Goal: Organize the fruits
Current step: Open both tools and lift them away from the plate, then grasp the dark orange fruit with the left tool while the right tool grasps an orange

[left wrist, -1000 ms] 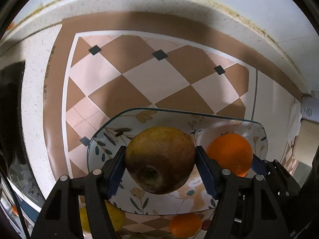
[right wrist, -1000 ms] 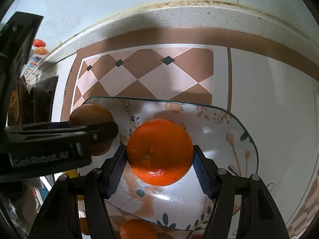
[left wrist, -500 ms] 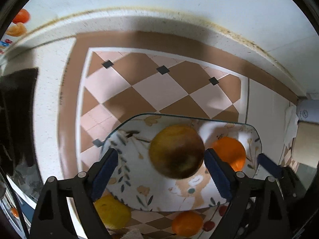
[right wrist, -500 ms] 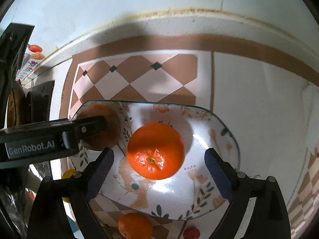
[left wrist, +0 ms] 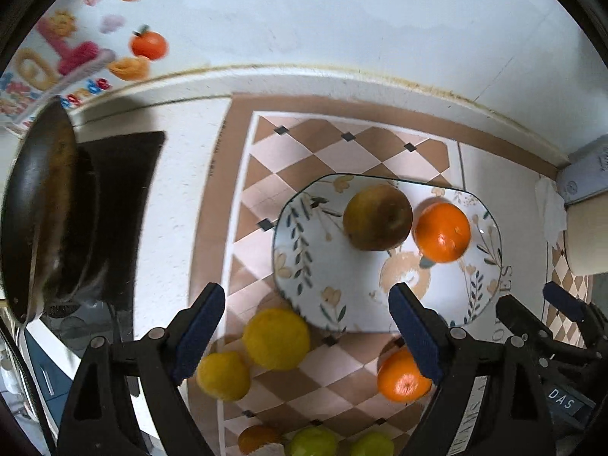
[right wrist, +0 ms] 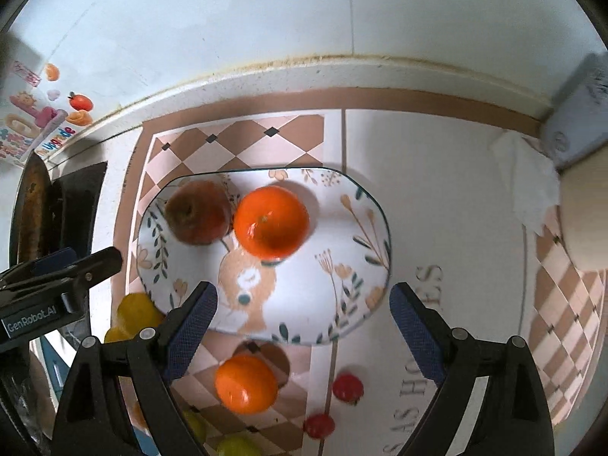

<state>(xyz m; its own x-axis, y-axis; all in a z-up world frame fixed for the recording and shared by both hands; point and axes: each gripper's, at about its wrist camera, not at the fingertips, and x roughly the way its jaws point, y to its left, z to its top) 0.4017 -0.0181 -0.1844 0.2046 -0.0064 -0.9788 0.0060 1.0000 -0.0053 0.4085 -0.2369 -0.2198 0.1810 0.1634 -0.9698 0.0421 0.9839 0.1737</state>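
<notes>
Left wrist view: the plate [left wrist: 304, 266] on the surface [left wrist: 182, 197] holds two fruits, a brownish apple [left wrist: 377, 217] at left touching an orange [left wrist: 442, 231] at right. Off the plate lie two yellow fruits [left wrist: 276, 339], one orange fruit [left wrist: 402, 378], and two green ones [left wrist: 312, 441] at the bottom edge. The left hand-held gripper [left wrist: 307, 332] and the right hand-held gripper [right wrist: 303, 328] both stand released, holding nothing.

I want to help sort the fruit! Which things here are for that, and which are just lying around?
For the job: plate; brown apple and orange on it; loose orange; yellow fruits; green fruits; small red fruits.

Just lying around: frying pan; checked mat; paper towel.
</notes>
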